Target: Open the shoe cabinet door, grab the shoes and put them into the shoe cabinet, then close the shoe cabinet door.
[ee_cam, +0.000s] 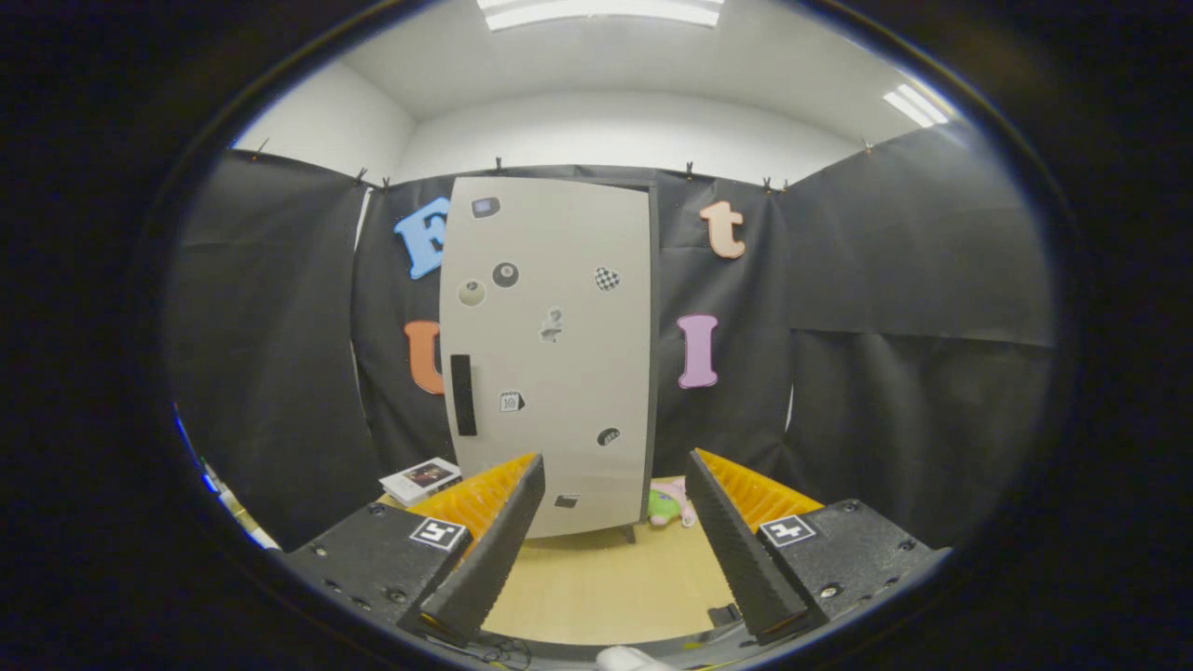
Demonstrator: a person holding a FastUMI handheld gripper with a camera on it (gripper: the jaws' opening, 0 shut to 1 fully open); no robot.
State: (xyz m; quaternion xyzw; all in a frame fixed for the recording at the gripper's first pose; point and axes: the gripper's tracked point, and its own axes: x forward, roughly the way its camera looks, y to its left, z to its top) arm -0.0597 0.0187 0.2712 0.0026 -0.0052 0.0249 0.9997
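Straight ahead, beyond my empty, spread gripper (615,475), stands the tall pale grey shoe cabinet (550,354), shut; its stiff, light-looking door should swing by the black vertical handle (463,394).

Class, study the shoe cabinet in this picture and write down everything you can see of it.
The shoe cabinet is a tall, narrow upright unit with a smooth, pale grey door that looks like painted board, framed by a darker edge on its right side and top. The door is shut. A black vertical handle sits near its left edge, and small stickers dot the front. It stands on short feet on the wooden floor, against the black cloth wall, beyond the open gripper, whose fingers touch nothing.
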